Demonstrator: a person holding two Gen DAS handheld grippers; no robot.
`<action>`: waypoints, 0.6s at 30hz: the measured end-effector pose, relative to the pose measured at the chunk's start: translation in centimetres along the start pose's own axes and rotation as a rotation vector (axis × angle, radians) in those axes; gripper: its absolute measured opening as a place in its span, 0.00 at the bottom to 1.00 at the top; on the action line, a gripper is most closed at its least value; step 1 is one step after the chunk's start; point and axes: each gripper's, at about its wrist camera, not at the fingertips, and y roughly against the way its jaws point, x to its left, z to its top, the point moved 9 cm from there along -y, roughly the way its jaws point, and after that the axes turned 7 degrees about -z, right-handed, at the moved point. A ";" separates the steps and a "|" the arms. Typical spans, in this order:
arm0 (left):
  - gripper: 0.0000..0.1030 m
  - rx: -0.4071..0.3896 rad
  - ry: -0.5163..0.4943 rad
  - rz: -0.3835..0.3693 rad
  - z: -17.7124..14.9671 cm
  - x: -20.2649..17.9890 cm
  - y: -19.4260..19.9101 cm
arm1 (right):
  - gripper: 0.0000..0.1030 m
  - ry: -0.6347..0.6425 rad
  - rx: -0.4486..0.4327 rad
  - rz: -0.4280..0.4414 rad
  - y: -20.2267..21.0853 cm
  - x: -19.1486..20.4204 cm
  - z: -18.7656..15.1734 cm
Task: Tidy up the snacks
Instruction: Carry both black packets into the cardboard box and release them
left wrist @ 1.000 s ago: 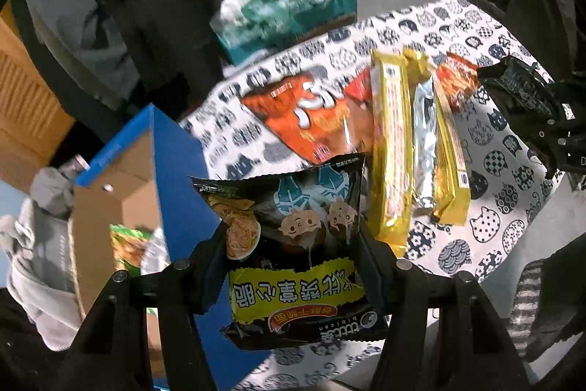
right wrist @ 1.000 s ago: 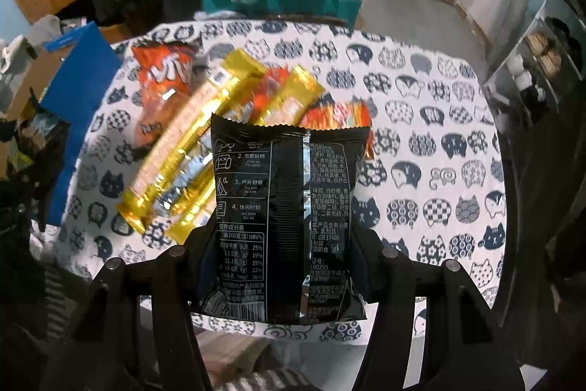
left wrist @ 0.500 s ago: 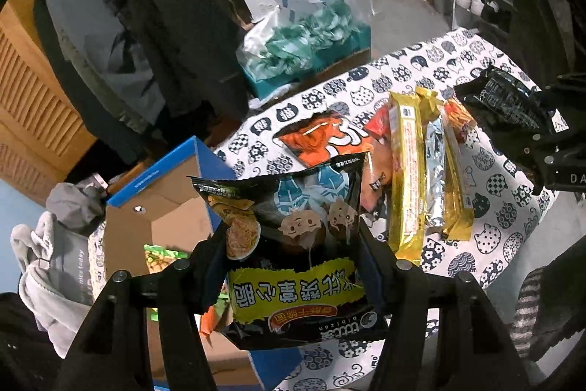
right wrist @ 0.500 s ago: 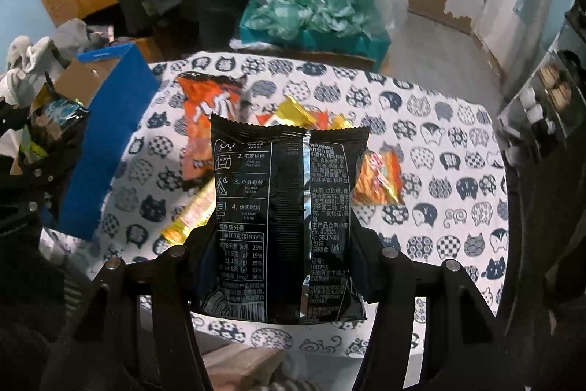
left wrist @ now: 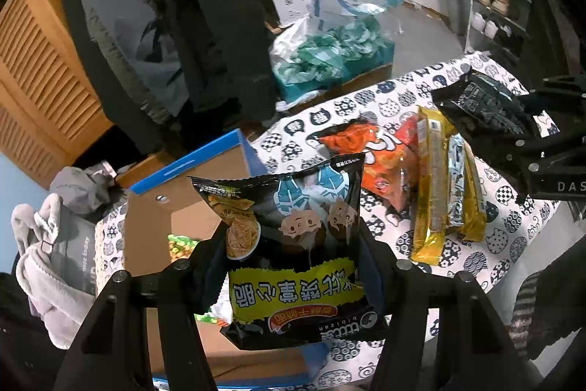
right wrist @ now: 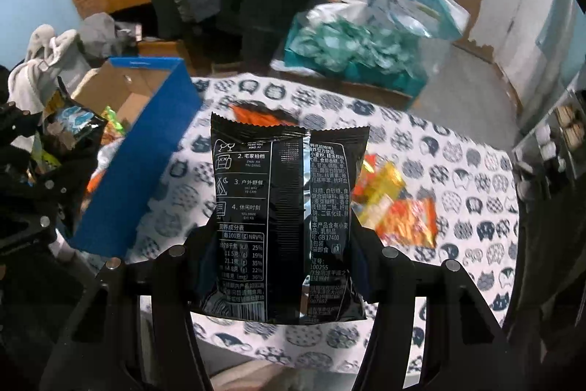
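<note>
Gripping a noodle snack bag (left wrist: 293,244) above the open blue box (left wrist: 183,207), left gripper (left wrist: 293,262); right gripper (right wrist: 282,244) fingers clamp a black snack packet (right wrist: 282,218) over the counter (right wrist: 457,171).

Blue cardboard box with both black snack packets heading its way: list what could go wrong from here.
1. The left gripper pinches only the lower part of the black noodle-snack packet; its loose top may catch the wall of the blue cardboard box.
2. The right gripper carries the black foil packet toward the same side; the two grippers could collide at the opening.
</note>
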 end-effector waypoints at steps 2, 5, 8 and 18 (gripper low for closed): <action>0.62 -0.004 0.010 0.008 -0.3 0.9 0.2 | 0.56 0.015 -0.005 0.010 0.1 1.3 0.9; 0.62 -0.006 0.030 0.016 -0.8 2.4 0.3 | 0.56 0.040 -0.011 0.024 0.0 3.2 2.1; 0.62 -0.006 0.061 0.021 -1.4 4.1 0.3 | 0.56 0.062 -0.015 0.043 0.0 5.2 3.3; 0.62 0.004 0.164 0.034 -3.9 9.5 -0.1 | 0.56 0.148 -0.009 0.106 -1.0 12.9 6.3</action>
